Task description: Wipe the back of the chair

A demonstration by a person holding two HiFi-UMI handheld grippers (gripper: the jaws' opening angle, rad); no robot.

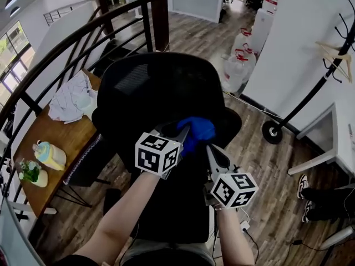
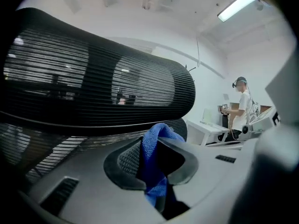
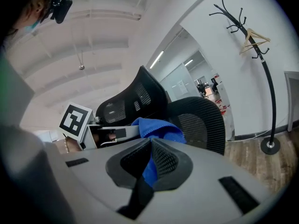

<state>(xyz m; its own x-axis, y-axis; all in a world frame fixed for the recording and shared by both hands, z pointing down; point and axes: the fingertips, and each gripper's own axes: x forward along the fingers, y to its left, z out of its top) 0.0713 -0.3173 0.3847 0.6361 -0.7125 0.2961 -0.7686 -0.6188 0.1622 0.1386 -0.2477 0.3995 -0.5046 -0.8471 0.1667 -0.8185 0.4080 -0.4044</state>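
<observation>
A black mesh office chair (image 1: 161, 87) stands right in front of me, with its curved backrest (image 2: 93, 92) filling the left gripper view. A blue cloth (image 1: 197, 131) is bunched against the chair between the two grippers. My left gripper (image 1: 184, 133) is shut on the blue cloth (image 2: 156, 146), which is pinched between its pads and hangs down through them. My right gripper (image 1: 210, 148) is also shut on a fold of the same cloth (image 3: 156, 127). The left gripper's marker cube (image 3: 74, 119) shows in the right gripper view beside the cloth.
A wooden table (image 1: 52, 134) at the left carries a crumpled cloth (image 1: 72, 98) and small bottles (image 1: 49, 155). A dark curved railing (image 1: 66, 43) runs behind it. A coat stand (image 1: 310, 87) and a white desk (image 1: 333, 137) are at the right, water jugs (image 1: 238, 60) beyond. A person (image 2: 240, 108) stands far off.
</observation>
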